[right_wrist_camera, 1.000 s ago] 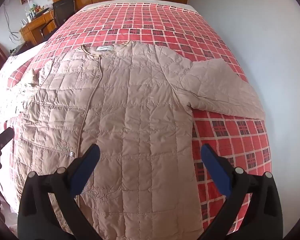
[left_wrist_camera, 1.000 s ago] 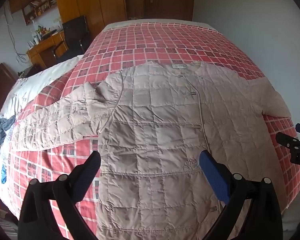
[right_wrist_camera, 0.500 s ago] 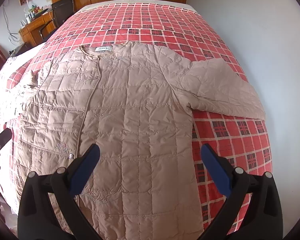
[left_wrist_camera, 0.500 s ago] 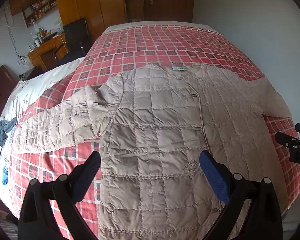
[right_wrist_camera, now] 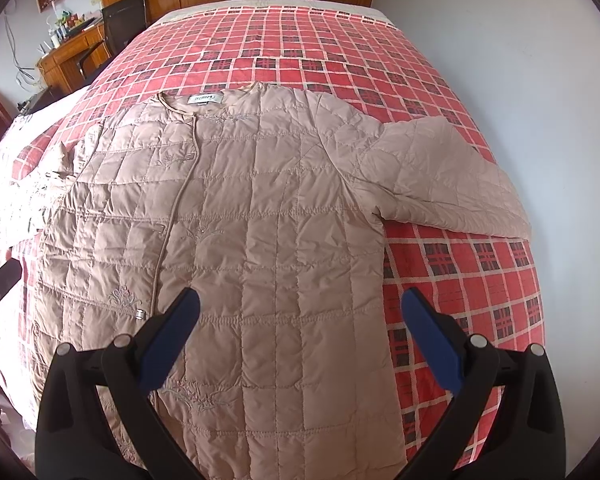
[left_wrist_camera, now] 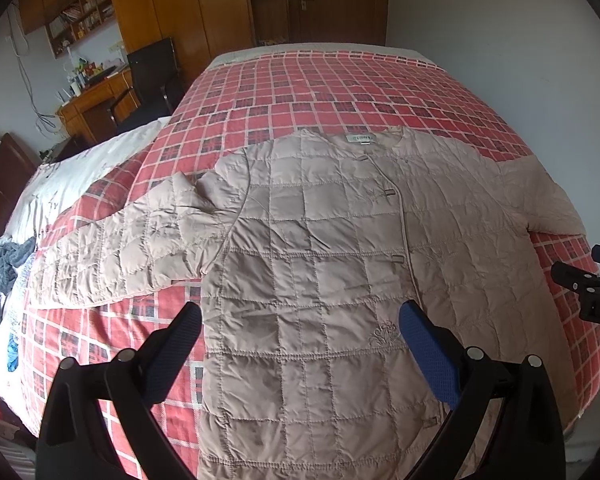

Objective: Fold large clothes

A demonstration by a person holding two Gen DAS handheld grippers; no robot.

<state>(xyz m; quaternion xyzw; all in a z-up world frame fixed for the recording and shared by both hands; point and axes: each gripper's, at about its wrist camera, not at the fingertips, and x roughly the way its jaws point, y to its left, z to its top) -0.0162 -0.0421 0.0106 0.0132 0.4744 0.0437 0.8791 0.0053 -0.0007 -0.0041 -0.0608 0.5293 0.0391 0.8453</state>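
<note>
Left wrist view: a beige quilted jacket (left_wrist_camera: 320, 280) lies flat, front up, across a red plaid bed (left_wrist_camera: 300, 92), filling the frame's centre. The left gripper (left_wrist_camera: 300, 336) hovers above it, fingers wide apart, empty.

Right wrist view: the right gripper (right_wrist_camera: 300, 320) (also spread wide, holding nothing) hangs over the jacket's lower half.

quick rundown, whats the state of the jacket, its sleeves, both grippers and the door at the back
quilted jacket: spread flat, front up, fastened, unfolded
left sleeve: stretched out sideways, wrinkled at the shoulder
right sleeve: stretched out sideways, lying flat
left gripper: open, empty, above the jacket's lower part
right gripper: open, empty, above the jacket's side edge
plaid bedcover: spread over the bed
wooden door: closed
</note>
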